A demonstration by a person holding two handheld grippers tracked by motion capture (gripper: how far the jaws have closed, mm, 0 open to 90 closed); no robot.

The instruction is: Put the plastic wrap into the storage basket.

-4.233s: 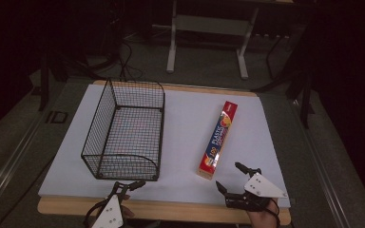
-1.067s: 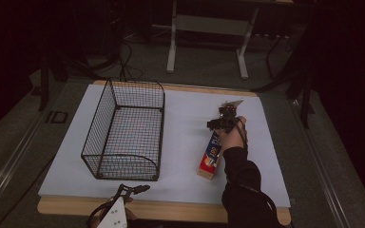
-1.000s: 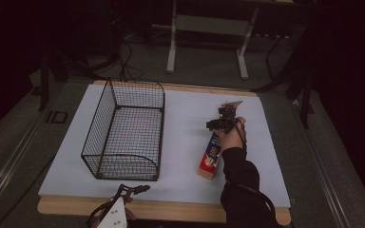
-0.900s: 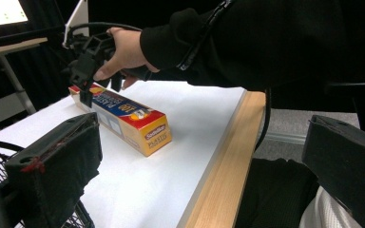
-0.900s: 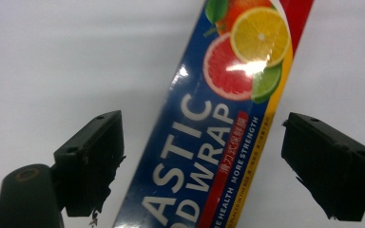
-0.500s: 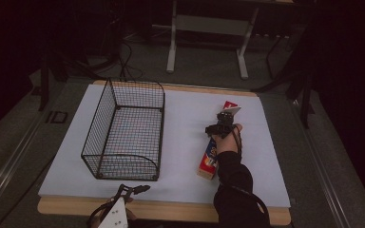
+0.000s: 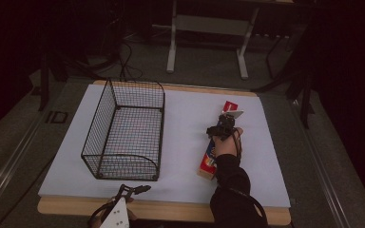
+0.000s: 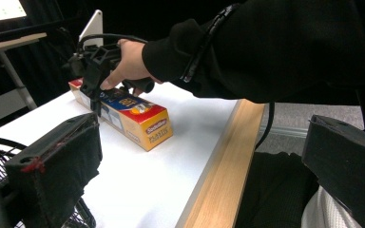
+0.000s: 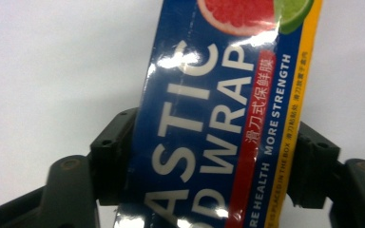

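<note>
Since four seconds earlier, moved from the near edge out over the box: right tool (image 7: 224, 124), jaws now at both long sides of the plastic wrap box (image 7: 217, 144), seemingly clamped across its width for a lift. Nearest, left tool (image 7: 134, 189) parked open at the edge. Box flat on the white tabletop (image 7: 185, 118), right of wire basket (image 7: 126, 130). Beyond, dark room, desk legs (image 7: 206, 45).

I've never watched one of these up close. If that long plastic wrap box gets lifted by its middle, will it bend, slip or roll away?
The plastic wrap box looks like stiff cardboard, so it should probably stay straight. Its glossy printed face reflects light, so it might slide a little between the right gripper's fingers. Its flat sides and square corners make rolling unlikely.
</note>
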